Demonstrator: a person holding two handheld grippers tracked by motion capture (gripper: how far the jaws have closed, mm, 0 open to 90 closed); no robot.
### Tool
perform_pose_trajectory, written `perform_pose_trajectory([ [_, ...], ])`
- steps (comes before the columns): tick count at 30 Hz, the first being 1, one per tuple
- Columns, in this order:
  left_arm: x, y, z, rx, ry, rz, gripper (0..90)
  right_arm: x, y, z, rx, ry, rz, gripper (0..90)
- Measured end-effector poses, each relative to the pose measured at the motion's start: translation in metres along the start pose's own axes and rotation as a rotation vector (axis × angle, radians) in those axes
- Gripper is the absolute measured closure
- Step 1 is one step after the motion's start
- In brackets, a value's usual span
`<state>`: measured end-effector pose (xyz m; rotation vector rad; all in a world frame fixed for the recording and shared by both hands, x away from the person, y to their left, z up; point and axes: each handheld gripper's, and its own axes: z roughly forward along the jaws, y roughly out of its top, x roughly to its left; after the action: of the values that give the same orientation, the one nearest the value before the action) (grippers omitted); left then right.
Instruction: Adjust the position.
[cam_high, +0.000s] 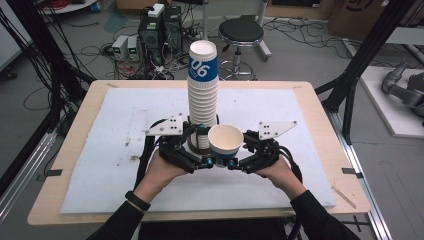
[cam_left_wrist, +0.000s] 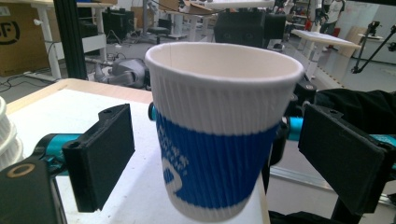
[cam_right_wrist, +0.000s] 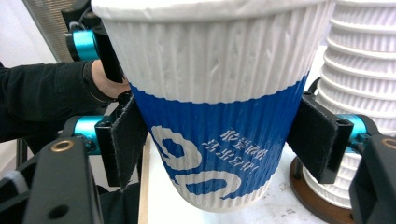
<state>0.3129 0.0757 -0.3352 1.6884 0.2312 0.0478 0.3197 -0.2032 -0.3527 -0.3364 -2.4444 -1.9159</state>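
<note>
The ripple-wall paper cup (cam_high: 225, 143), at frame centre above the worktop (cam_high: 100, 150), is light and crushable. Right tool (cam_right_wrist: 219, 140) clamps its blue band; left tool (cam_left_wrist: 233, 158) stands apart.

We see a pale wooden worktop (cam_high: 320, 130) almost wholly covered by a white mat (cam_high: 100, 165). Just beyond the left hand-held gripper (cam_high: 200, 161) a tall cup stack (cam_high: 202, 100) stands on a dark round base on that mat.
</note>
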Motion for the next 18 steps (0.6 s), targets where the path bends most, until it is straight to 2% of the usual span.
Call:
perform_pose_trajectory([
  [10, 0.000, -0.008, 0.007, 0.046, 0.005, 0.008, 10.6, -0.002, 0.004, -0.010, -0.033, -0.020, 0.006, 25.4],
  [18, 0.000, -0.018, 0.017, 0.081, 0.005, -0.008, 10.6, -0.001, 0.006, -0.010, -0.050, -0.017, 0.009, 25.4],
])
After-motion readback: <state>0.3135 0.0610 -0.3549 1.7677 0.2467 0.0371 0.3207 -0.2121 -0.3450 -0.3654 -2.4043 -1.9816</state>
